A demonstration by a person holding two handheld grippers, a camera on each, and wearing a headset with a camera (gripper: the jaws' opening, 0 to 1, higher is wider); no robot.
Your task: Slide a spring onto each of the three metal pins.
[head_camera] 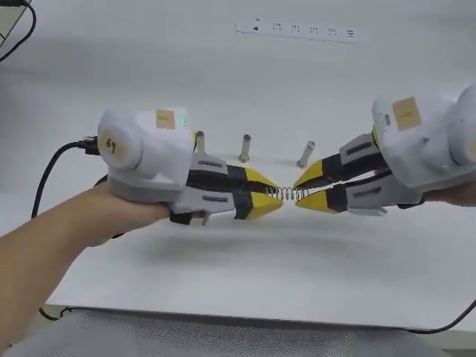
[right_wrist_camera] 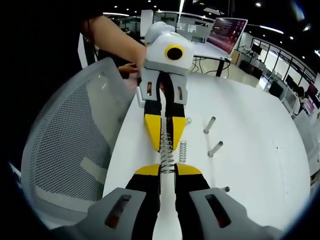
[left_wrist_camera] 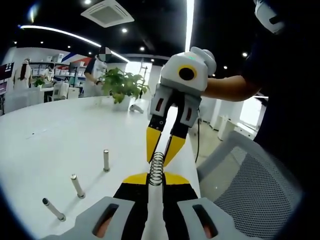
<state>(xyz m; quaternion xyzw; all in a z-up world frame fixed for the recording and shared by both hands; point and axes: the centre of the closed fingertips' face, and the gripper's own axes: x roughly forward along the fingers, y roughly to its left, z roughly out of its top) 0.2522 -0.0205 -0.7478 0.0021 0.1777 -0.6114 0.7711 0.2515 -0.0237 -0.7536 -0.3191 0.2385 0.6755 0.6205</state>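
Head view: the left gripper point(head_camera: 271, 199) and right gripper point(head_camera: 306, 190) each pinch one end of the spring point(head_camera: 288, 193) at centre, below three pins point(head_camera: 245, 147). Left gripper view: jaws clamped on it. Right gripper view: likewise. It looks light and bendy, so hold it near one end.

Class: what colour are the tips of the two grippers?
Yellow on the left gripper and right gripper, which meet at the spring; the head view shows it best.
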